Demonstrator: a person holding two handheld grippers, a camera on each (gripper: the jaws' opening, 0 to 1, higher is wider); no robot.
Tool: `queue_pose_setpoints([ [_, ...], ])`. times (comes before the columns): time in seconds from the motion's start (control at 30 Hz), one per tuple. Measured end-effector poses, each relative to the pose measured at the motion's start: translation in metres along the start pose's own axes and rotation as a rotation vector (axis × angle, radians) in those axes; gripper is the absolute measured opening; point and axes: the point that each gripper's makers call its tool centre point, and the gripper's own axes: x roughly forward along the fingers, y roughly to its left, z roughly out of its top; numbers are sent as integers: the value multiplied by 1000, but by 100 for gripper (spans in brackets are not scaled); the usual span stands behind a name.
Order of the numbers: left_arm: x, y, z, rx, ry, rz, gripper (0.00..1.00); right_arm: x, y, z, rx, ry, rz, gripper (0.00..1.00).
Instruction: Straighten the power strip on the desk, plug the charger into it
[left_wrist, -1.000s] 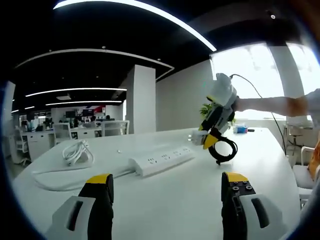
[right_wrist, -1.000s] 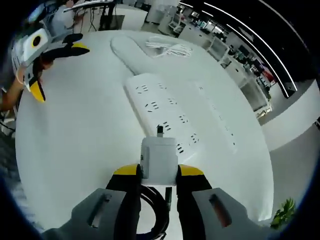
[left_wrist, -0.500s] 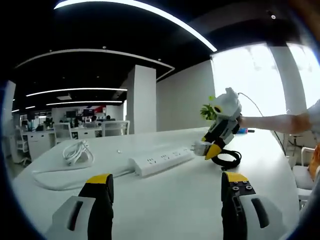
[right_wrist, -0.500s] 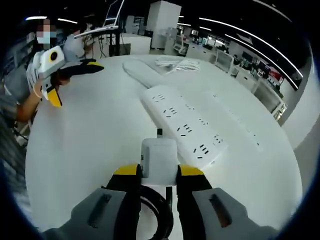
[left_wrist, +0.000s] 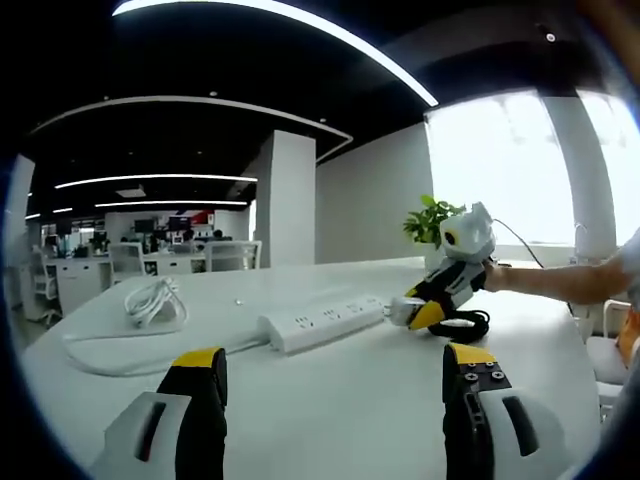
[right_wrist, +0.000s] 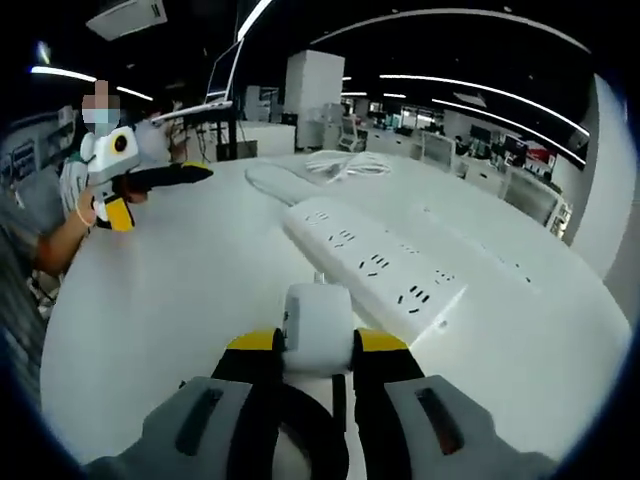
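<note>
The right claw (right_wrist: 318, 345) is squeezed tight on a white charger (right_wrist: 318, 328). The charger sits between the two yellow-tipped jaws, and its metal pins poke out the front. A black cable (right_wrist: 300, 425) loops down behind it, between the jaws.

Just past the charger lies the long white power strip (right_wrist: 372, 263). It rests flat on the white counter (right_wrist: 180, 290) and runs away from the claw at a slant. The charger is near the closest end of the strip but is not touching it.

In the left gripper view, the right claw (left_wrist: 418, 312) is low over the counter (left_wrist: 330, 390), with the charger (left_wrist: 398, 311) just beside the end of the power strip (left_wrist: 322, 322).

The left claw (left_wrist: 333, 365) has its jaws spread wide and holds nothing. The strip lies well ahead of it. The strip's white cord (left_wrist: 152, 304) sits in a bundle farther off on the counter.

A person holds the left claw (right_wrist: 135, 180) at the far side of the counter.
</note>
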Motion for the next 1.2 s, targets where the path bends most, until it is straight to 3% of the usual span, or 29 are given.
queue_pose_setpoints([
  [0.3,3,0,-2,-26,-8,-8,91,1,-2,-4,98,-114,-13,26],
  [0.57,2,2,-2,-41,-18,0,91,-2,1,3,45,-219,-46,26],
  [0.6,2,2,-1,-43,-20,1,91,-3,-1,7,0,-250,-64,29],
  [0.73,3,-3,2,-42,-31,-5,91,-5,-2,7,5,-261,-77,48],
  [0.8,4,-7,3,-39,-33,-14,91,-3,4,4,48,-258,-39,61],
  [0.87,5,-9,4,-37,-34,-20,91,-3,4,1,88,-264,-22,65],
  [1.1,6,-10,7,-45,-47,-21,91,-7,-3,-3,116,-273,-56,64],
  [1.2,5,-8,7,-47,-49,-15,91,-6,-3,-4,137,-274,-52,55],
])
